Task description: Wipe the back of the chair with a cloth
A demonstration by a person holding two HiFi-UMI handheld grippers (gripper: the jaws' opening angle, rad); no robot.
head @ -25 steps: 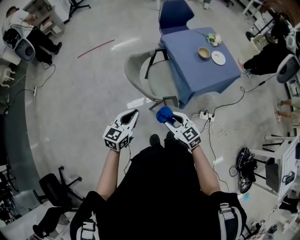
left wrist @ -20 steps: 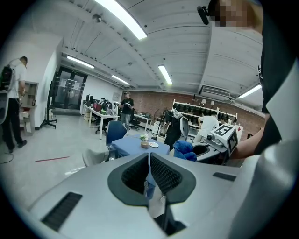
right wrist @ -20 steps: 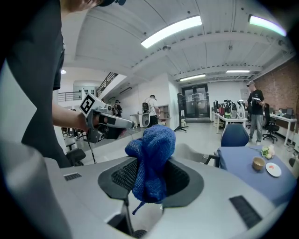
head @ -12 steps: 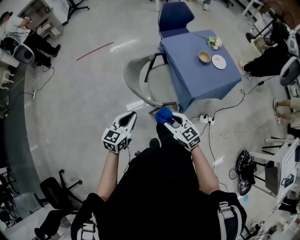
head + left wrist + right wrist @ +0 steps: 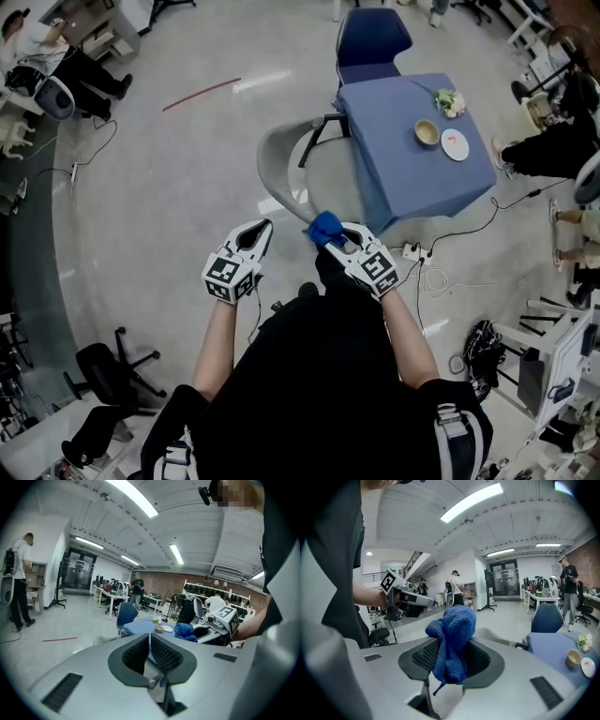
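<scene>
The grey shell chair (image 5: 279, 157) stands on the floor ahead of me, its curved back towards me and its seat against the blue table. My right gripper (image 5: 330, 234) is shut on a bunched blue cloth (image 5: 324, 226), held just short of the chair's near edge. In the right gripper view the cloth (image 5: 452, 630) sticks up from between that gripper's (image 5: 452, 644) pads. My left gripper (image 5: 266, 225) hangs to the left of the cloth, apart from the chair. In the left gripper view its (image 5: 149, 638) pads stand together with nothing between them.
A table with a blue cover (image 5: 405, 173) carries a bowl (image 5: 427, 132) and a plate (image 5: 455, 144). A dark blue chair (image 5: 370, 42) stands beyond it. A power strip and cables (image 5: 412, 251) lie at the right, a black office chair (image 5: 108, 370) at the lower left.
I have moved a little closer to the grey chair, so the cloth now sits nearer its near edge. Both grippers keep the same pose and grip.
</scene>
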